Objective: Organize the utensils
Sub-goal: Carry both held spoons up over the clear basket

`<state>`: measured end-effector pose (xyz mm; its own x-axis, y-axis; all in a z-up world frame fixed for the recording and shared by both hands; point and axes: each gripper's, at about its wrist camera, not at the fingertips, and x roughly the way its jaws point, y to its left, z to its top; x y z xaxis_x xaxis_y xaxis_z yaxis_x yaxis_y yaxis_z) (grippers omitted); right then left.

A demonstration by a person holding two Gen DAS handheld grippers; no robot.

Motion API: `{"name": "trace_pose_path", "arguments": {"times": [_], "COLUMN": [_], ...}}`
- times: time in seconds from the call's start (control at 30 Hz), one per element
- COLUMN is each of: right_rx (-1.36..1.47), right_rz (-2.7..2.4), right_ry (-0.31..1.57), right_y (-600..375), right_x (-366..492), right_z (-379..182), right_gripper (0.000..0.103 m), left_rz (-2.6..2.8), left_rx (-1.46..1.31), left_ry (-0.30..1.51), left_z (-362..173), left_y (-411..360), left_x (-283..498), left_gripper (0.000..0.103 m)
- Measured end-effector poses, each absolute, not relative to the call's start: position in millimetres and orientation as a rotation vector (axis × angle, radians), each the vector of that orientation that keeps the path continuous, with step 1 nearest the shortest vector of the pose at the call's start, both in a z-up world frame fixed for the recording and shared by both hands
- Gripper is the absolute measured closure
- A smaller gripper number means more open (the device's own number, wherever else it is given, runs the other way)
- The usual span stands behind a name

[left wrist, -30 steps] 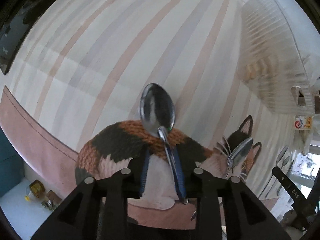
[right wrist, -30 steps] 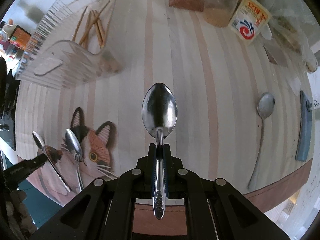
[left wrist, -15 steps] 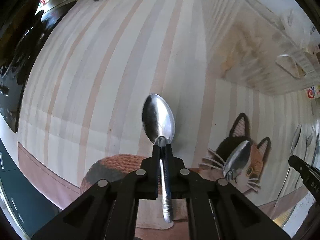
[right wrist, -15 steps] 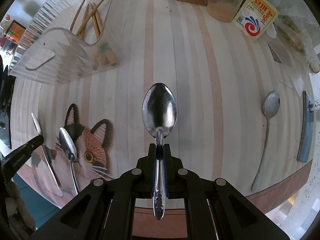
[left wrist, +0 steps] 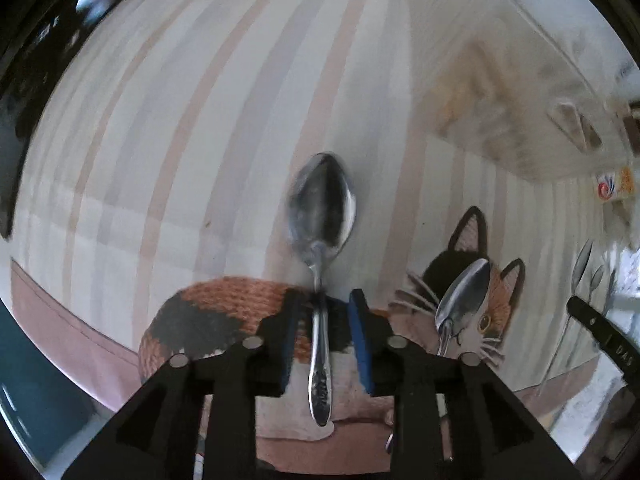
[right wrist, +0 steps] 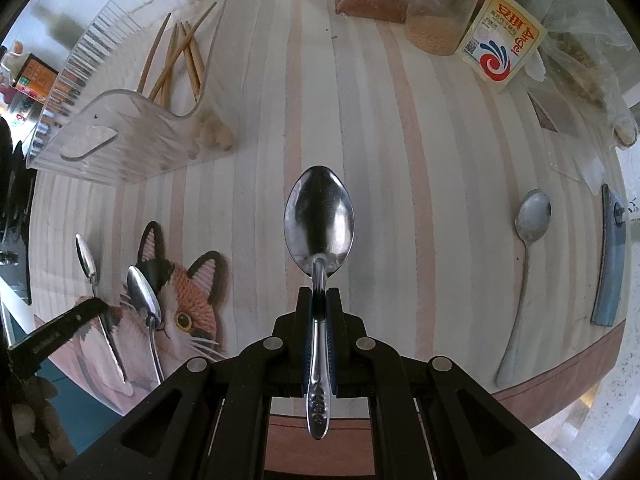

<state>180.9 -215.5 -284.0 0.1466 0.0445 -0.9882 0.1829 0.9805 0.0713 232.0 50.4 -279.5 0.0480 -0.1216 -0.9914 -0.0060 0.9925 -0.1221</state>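
The left gripper [left wrist: 324, 336] points down over the striped cat-print tablecloth [left wrist: 168, 128]. Its blue pads [left wrist: 362, 344] stand apart on either side of a steel spoon's [left wrist: 322, 216] handle with a clear gap on both sides, so it is not clamped; the jaws have just been opening, having been closed on that handle half a second ago. This view is blurred, and whether the spoon lies on the cloth or hangs I cannot tell. Another spoon [left wrist: 460, 300] lies over the printed cat's face to the right.

The right gripper [right wrist: 318, 320] has its pads pressed tight on the handle of a second steel spoon [right wrist: 319, 220], bowl forward above the cloth, exactly as in both earlier frames.

To its left two spoons [right wrist: 142, 296] lie on the cat print, beside the clear ribbed utensil holder [right wrist: 120, 136] with wooden chopsticks [right wrist: 176, 56] in it. A long-handled spoon [right wrist: 530, 220] lies well apart on the right. At the far edge stands a yellow packet [right wrist: 504, 48] reading "Angel", seen upside down, with Chinese characters and a red-blue swirl.
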Motion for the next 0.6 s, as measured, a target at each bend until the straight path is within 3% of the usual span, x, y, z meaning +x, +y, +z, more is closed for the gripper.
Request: {"name": "trace_pose_path", "arguments": {"times": [0.03,0.1,0.33,0.6], "right_rx": [0.189,0.187,0.193,0.216], "right_rz": [-0.102,-0.105,-0.101,-0.092], "right_ry": [1.424,1.428,1.434,1.409], "right_y": [-214.9,-214.2,-212.8,-217.4], "right_x": [180.4,178.8,174.1,171.5], "right_z": [-285.5,-289.1,-288.4,-278.6], "right_gripper": [0.096,0.096,0.096,0.096], "left_rz": [-0.079,-0.063,-0.068,-0.074], "left_rx": [-0.067,0.017,0.027,0.027], "left_ry": [1.518,1.499,1.475,1.397], "left_z": [-279.4,-275.1,-269.4,-222.7], "left_y": [44.6,31.5,17.2,44.6], "left_x": [230.9,229.8,220.7,182.1], "left_gripper": [0.082,0.098,0.099,0.099]}}
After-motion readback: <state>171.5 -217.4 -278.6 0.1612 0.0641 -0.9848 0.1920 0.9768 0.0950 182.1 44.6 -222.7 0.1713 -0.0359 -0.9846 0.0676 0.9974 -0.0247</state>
